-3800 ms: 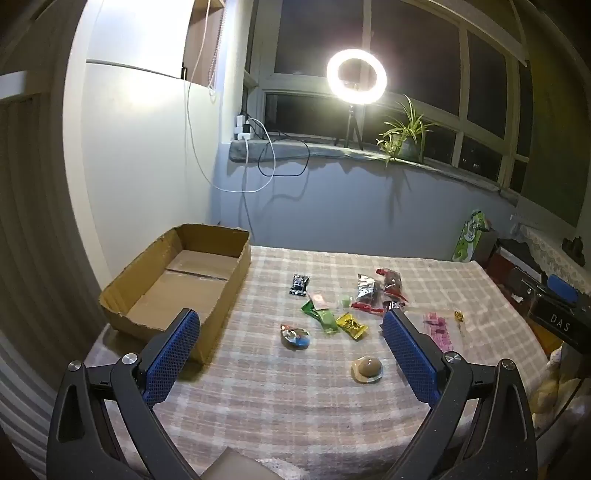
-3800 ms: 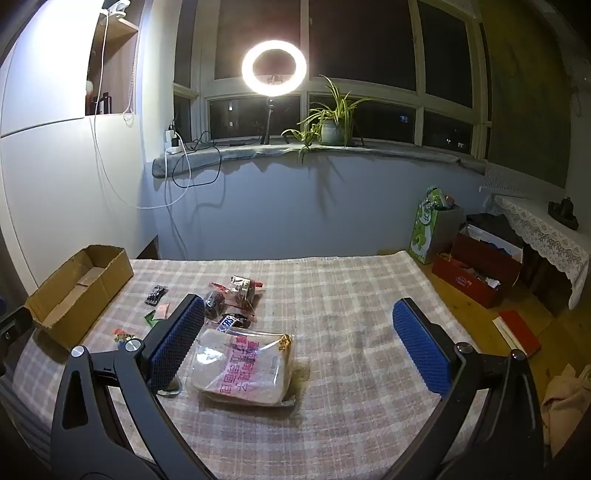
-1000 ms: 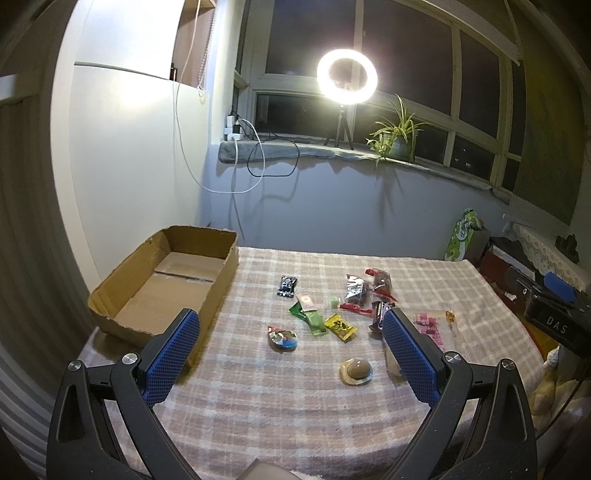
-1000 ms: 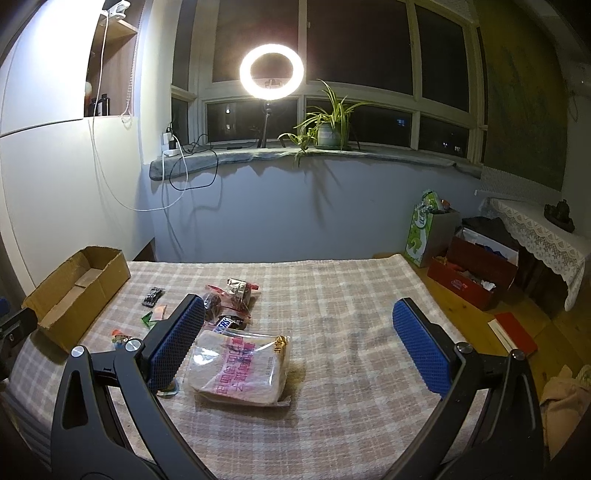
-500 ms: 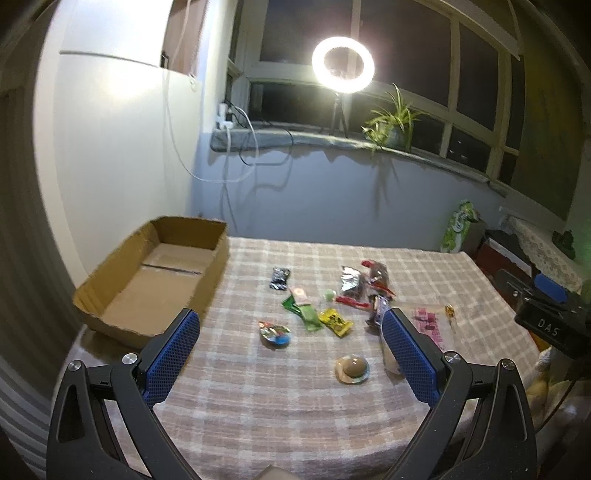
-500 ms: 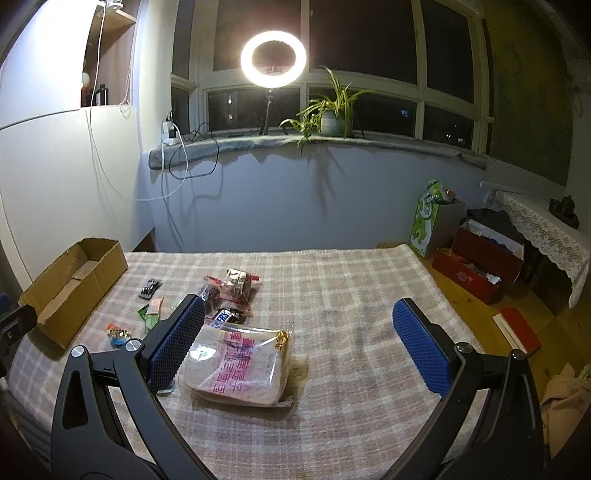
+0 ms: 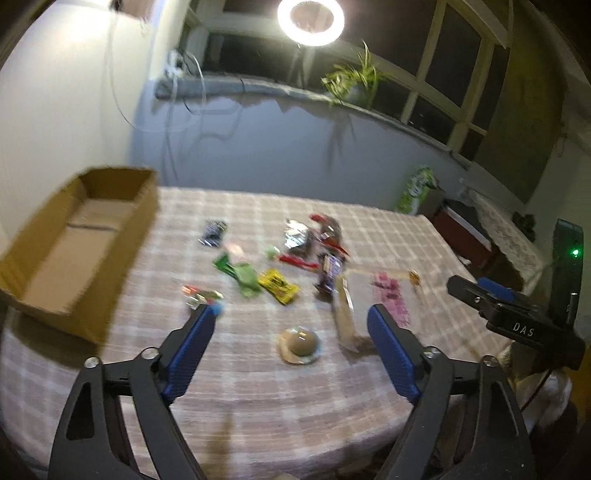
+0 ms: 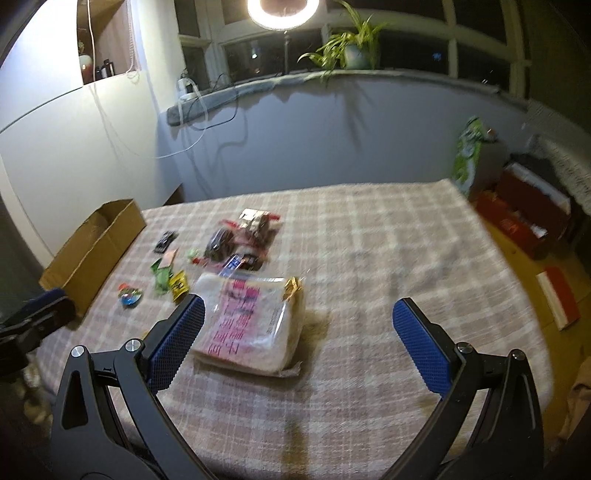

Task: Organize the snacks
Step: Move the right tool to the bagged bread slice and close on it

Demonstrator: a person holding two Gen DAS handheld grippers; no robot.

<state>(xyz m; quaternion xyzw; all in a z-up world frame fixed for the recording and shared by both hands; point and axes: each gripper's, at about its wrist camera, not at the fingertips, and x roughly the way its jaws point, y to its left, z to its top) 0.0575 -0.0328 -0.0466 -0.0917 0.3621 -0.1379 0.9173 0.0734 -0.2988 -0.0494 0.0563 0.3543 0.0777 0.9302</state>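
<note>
Several small snack packets lie in the middle of the checked tablecloth (image 7: 258,387): a green one (image 7: 242,275), a yellow one (image 7: 277,287), a silver one (image 7: 295,236). A round brown snack (image 7: 299,341) lies nearer, showing between the fingers of my left gripper (image 7: 291,317). Its jaws are closing and touch nothing. An open cardboard box (image 7: 74,240) stands at the table's left edge. In the right wrist view my right gripper (image 8: 297,308) is open above the cloth. A large clear bread bag (image 8: 251,325) lies beside its left finger (image 8: 177,339), not gripped.
The other gripper shows at the edge of each view (image 7: 517,317) (image 8: 37,321). A ring light (image 7: 311,16) and a potted plant (image 8: 351,48) stand on the window sill. A green bag (image 8: 469,155) and red boxes (image 8: 524,218) sit on the floor to the right of the table.
Both grippers have tipped downward and come closer to the table, with motion blur now. The left gripper's fingers stand closer together than before. The snacks and the box have not moved.
</note>
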